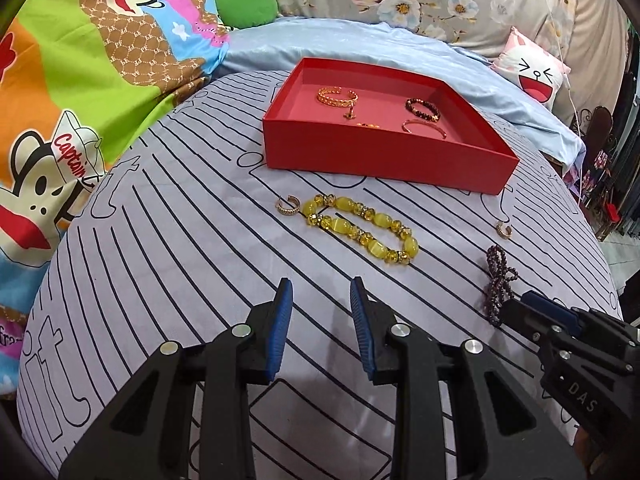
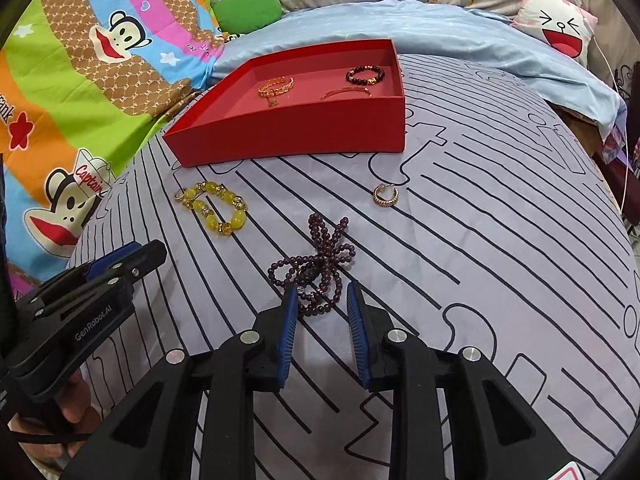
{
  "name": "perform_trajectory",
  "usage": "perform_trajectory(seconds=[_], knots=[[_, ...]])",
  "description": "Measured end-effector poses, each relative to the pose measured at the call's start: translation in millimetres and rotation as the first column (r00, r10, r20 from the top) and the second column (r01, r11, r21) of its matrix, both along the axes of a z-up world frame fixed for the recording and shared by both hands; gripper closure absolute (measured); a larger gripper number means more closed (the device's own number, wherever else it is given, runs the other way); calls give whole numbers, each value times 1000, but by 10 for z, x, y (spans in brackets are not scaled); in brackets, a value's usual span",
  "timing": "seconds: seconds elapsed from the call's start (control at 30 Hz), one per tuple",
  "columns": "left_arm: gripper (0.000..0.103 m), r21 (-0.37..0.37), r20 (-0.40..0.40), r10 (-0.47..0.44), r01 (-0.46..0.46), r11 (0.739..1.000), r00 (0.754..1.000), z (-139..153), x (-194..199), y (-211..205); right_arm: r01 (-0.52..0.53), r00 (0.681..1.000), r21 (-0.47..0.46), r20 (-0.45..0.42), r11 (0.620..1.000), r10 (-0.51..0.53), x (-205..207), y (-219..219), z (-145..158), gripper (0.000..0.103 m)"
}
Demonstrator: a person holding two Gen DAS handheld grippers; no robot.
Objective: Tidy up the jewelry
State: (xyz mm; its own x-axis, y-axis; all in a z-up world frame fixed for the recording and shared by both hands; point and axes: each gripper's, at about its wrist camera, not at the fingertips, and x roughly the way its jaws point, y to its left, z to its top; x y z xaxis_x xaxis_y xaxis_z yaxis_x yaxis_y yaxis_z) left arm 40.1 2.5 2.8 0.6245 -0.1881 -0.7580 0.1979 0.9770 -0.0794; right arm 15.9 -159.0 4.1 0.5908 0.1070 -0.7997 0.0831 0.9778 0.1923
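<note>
Right gripper (image 2: 322,292), jaws apart w/ purple bead strand (image 2: 316,270) lying partly between its tips on striped sheet (image 2: 480,260). Left gripper (image 1: 320,292) open, empty, near yellow bracelet (image 1: 360,226). Red tray (image 1: 384,160) beyond holds bracelets.

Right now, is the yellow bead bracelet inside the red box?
No, the yellow bead bracelet lies on the striped sheet in front of the red box, outside its near wall.

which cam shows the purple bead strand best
The right wrist view: the purple bead strand lies spread out just ahead of the open right gripper. In the left wrist view it sits small near the edge, partly hidden by that gripper.
</note>
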Motion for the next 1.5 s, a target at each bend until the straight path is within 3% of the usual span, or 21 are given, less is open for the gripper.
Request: perform_trajectory(seconds=[0.23, 0.93, 1.23, 1.5], knots=[[74, -7, -4, 0, 0, 1000, 1000, -6, 17, 7, -5, 1000, 5, -1, 1000, 5, 37, 7, -18, 78], [74, -4, -10, 0, 0, 1000, 1000, -8, 20, 2, 4, 1000, 0, 4, 1000, -4, 20, -24, -24, 95], [61, -24, -12, 13, -13, 1000, 1000, 75, 120, -21, 14, 1000, 9, 10, 1000, -14, -14, -80, -19, 95], [51, -46, -44, 21, -23, 999, 999, 100, 444, -167, 10, 1000, 17, 20, 1000, -10, 15, -100, 34, 95]])
